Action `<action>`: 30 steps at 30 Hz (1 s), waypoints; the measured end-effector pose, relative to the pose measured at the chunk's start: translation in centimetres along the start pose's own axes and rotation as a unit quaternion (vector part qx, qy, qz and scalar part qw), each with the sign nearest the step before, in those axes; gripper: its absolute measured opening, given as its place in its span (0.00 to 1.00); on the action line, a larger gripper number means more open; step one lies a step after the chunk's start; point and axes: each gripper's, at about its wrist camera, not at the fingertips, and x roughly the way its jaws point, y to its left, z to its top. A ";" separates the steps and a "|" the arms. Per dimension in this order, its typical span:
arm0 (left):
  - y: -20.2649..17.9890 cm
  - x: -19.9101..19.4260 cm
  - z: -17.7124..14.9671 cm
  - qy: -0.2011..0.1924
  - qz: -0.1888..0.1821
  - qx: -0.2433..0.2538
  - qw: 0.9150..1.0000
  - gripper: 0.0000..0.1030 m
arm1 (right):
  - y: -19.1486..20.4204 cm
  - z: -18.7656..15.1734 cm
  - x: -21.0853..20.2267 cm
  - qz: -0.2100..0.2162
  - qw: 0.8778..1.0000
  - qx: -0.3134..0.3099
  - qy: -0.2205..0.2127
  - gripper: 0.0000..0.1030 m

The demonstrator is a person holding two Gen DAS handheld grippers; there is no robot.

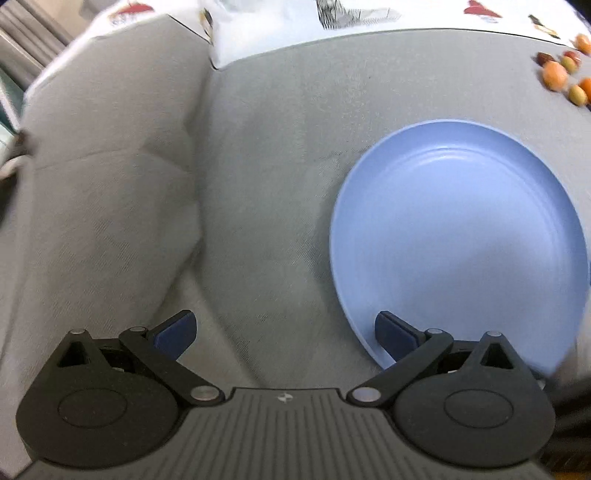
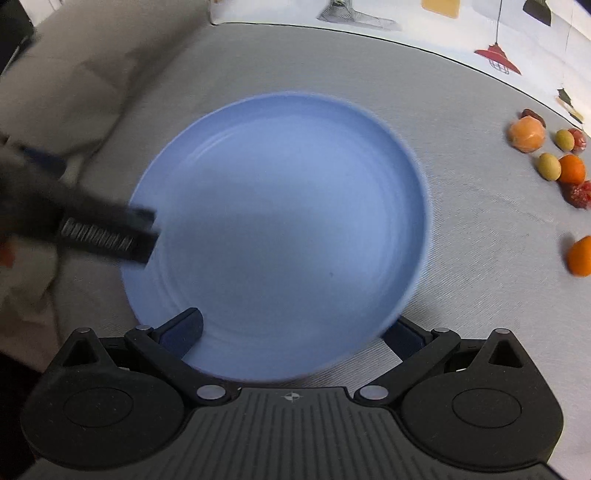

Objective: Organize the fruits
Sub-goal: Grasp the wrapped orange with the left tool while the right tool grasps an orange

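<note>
An empty blue plate (image 1: pixel 461 236) lies on the grey cloth; it also shows in the right wrist view (image 2: pixel 280 229). My left gripper (image 1: pixel 284 332) is open and empty, its right fingertip over the plate's near-left rim. My right gripper (image 2: pixel 295 332) is open and empty, straddling the plate's near rim. A cluster of small fruits (image 2: pixel 550 158) lies to the right of the plate: oranges, green-yellow ones and red ones, with a lone orange (image 2: pixel 580 256) nearer. The fruits also show far right in the left wrist view (image 1: pixel 561 75).
The left gripper's blurred black body (image 2: pixel 92 229) reaches over the plate's left rim in the right wrist view. The grey cloth (image 1: pixel 258 184) has folds at the left. A white printed surface (image 2: pixel 480 33) lies beyond the cloth's far edge.
</note>
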 end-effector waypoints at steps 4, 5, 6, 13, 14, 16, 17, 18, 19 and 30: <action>0.3 -4.3 -0.3 -0.056 0.008 -0.009 0.998 1.00 | -1.4 -2.2 -4.0 -0.016 0.995 0.041 -0.090 1.00; 0.2 -5.4 0.0 -0.068 -0.001 -0.014 0.998 1.00 | -2.2 -2.6 -5.8 -0.036 0.991 0.055 -0.119 1.00; -0.1 -6.8 0.5 -0.083 -0.014 -0.016 0.996 1.00 | -3.1 -3.2 -7.6 -0.067 0.982 0.073 -0.161 1.00; -7.8 -10.2 9.3 -0.140 -0.106 0.019 0.984 1.00 | -14.0 -4.8 -10.4 -0.223 0.914 0.242 -0.239 1.00; -9.2 -9.9 10.7 -0.134 -0.129 0.031 0.982 1.00 | -16.4 -4.7 -9.2 -0.190 0.918 0.277 -0.213 0.99; -11.8 -8.6 13.7 -0.135 -0.174 0.049 0.974 1.00 | -18.8 -4.8 -7.4 -0.168 0.910 0.319 -0.203 0.99; -12.9 -7.6 15.3 -0.136 -0.188 0.056 0.971 1.00 | -19.3 -4.5 -7.3 -0.173 0.907 0.323 -0.210 0.99; -14.4 -7.0 15.9 -0.135 -0.192 0.060 0.970 1.00 | -18.9 -4.5 -6.9 -0.177 0.906 0.317 -0.216 0.99; -15.6 -6.2 16.9 -0.136 -0.191 0.064 0.970 1.00 | -19.2 -4.3 -6.4 -0.178 0.909 0.307 -0.219 0.99; -24.3 1.3 22.5 -0.135 -0.171 0.180 0.959 0.98 | -21.1 -3.2 -1.5 -0.194 0.935 0.205 -0.217 0.88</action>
